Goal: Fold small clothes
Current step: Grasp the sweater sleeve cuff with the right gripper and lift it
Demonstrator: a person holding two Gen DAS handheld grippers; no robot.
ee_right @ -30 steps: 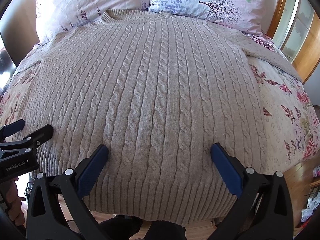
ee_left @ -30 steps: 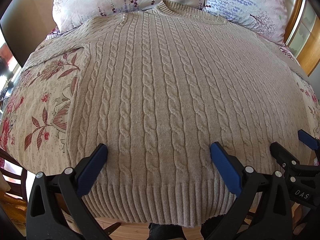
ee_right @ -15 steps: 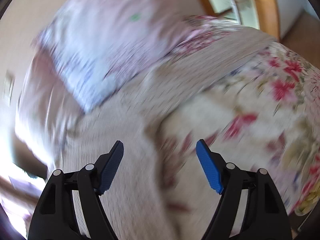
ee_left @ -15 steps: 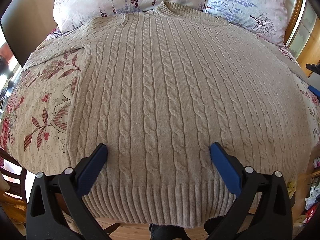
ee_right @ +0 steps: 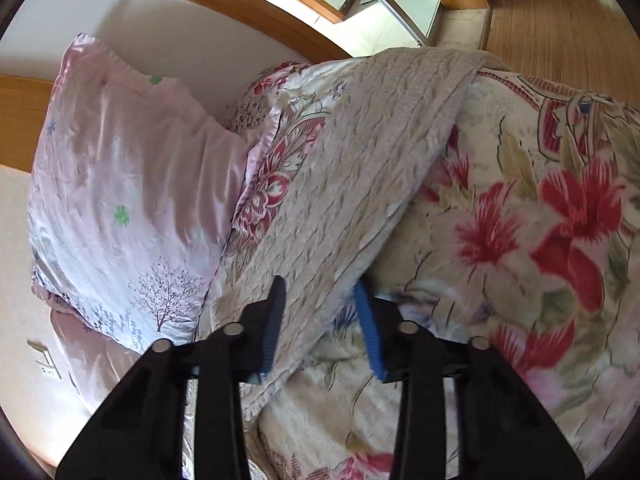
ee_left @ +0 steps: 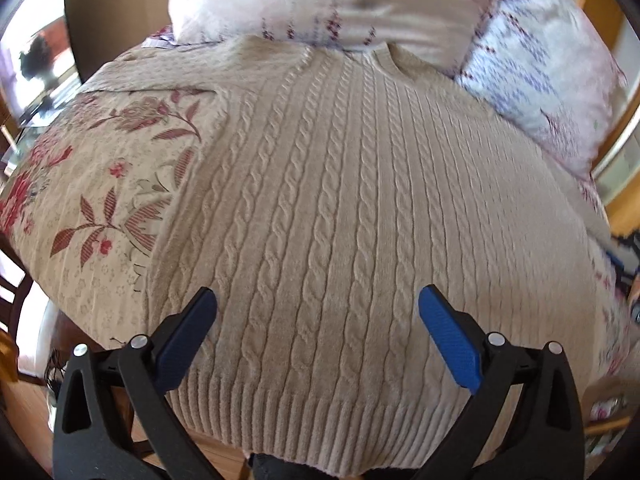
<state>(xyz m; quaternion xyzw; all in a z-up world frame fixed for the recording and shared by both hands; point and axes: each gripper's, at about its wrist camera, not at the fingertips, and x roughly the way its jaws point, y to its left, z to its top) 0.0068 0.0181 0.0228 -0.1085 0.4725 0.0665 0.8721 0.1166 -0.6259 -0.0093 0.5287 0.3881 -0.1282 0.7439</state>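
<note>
A beige cable-knit sweater point(ee_left: 340, 200) lies spread flat on a floral bedspread point(ee_left: 92, 184), collar toward the pillows, ribbed hem nearest me. My left gripper point(ee_left: 318, 316) hovers over the hem, open and empty. In the right wrist view, the sweater's right sleeve point(ee_right: 360, 168) stretches across the bedspread point(ee_right: 540, 220). My right gripper point(ee_right: 320, 320) straddles the sleeve, its jaws partly closed around the sleeve edge with a gap still between them.
Two pillows point(ee_left: 320, 0) lie at the head of the bed; one shows in the right wrist view point(ee_right: 132, 200). A wooden window frame point(ee_right: 280, 20) and wood floor point(ee_right: 560, 20) lie beyond the bed's right side. A dark chair point(ee_left: 12, 308) stands at left.
My right gripper swung from the hem to the right sleeve and its jaws narrowed around it. My left gripper shifted slightly over the hem, staying open.
</note>
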